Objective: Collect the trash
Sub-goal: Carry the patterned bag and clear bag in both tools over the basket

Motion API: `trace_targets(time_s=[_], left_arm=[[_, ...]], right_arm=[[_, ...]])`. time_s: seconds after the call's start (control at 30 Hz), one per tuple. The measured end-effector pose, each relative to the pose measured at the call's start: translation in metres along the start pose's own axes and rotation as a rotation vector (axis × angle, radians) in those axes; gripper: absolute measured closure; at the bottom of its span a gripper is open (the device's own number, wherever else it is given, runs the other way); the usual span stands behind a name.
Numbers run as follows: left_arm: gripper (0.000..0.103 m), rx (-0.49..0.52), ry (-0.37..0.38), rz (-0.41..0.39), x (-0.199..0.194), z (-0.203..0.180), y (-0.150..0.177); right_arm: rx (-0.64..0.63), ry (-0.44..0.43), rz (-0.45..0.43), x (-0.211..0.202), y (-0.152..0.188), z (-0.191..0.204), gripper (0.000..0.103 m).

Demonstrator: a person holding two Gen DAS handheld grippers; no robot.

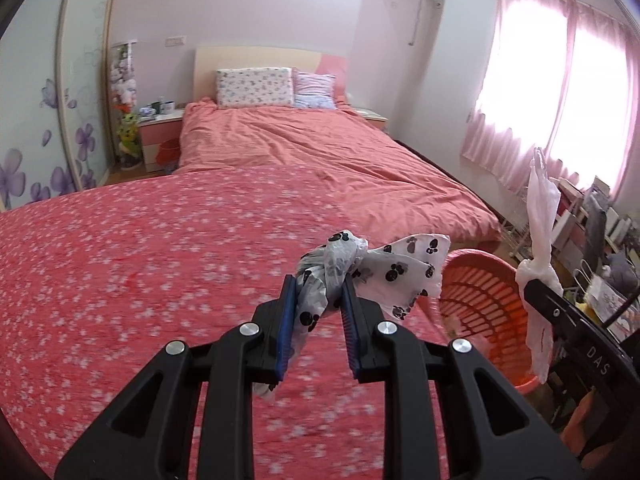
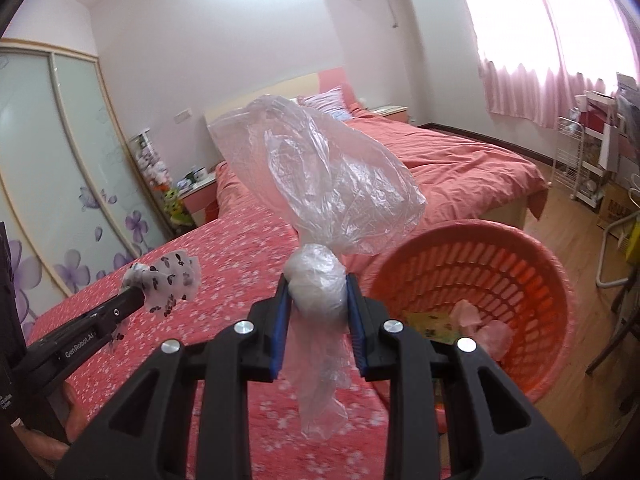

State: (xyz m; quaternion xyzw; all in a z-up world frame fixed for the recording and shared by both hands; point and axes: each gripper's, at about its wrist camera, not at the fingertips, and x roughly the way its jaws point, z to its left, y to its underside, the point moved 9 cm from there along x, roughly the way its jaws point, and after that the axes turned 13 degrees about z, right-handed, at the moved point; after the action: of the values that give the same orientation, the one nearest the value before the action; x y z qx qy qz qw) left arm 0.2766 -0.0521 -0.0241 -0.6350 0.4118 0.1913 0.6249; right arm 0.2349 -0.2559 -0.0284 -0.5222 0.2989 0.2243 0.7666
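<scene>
A: What does the left gripper (image 1: 318, 300) pinch?
B: A paw-print bag (image 1: 340, 276), tight.
A: And the right gripper (image 2: 318, 300)?
B: It squeezes a clear bag (image 2: 320, 184) by its knot, I think so it can't slip. The orange basket (image 2: 532, 248) waits just beyond, already holding some trash, beside the bed (image 1: 160, 248).

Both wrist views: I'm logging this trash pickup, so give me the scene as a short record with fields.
left gripper: shut on paw-print bag, a white bag with black paw prints
right gripper: shut on clear plastic bag, pinched at its knot
basket: orange, slatted, on the floor beside the bed, to the right of both grippers
basket contents: pink scraps and a yellowish piece already inside
under the grippers: red floral bedspread
task state: neither bag in the basket yet
</scene>
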Motion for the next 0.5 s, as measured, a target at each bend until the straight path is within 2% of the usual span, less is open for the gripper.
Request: trace_targets(time_s=[0.2,0.5], left_arm=[[0.080,0.041,0.061,0.021,0.013,-0.042,0.002],[0.080,0.112,0.148,0.060,0.035,-0.111,0.008]], right_arm=[[0.032,0.053,-0.028,-0.014,0.002,-0.037,0.076],[0.114,0.099,-0.023,-0.019,0.010,-0.099,0.076]])
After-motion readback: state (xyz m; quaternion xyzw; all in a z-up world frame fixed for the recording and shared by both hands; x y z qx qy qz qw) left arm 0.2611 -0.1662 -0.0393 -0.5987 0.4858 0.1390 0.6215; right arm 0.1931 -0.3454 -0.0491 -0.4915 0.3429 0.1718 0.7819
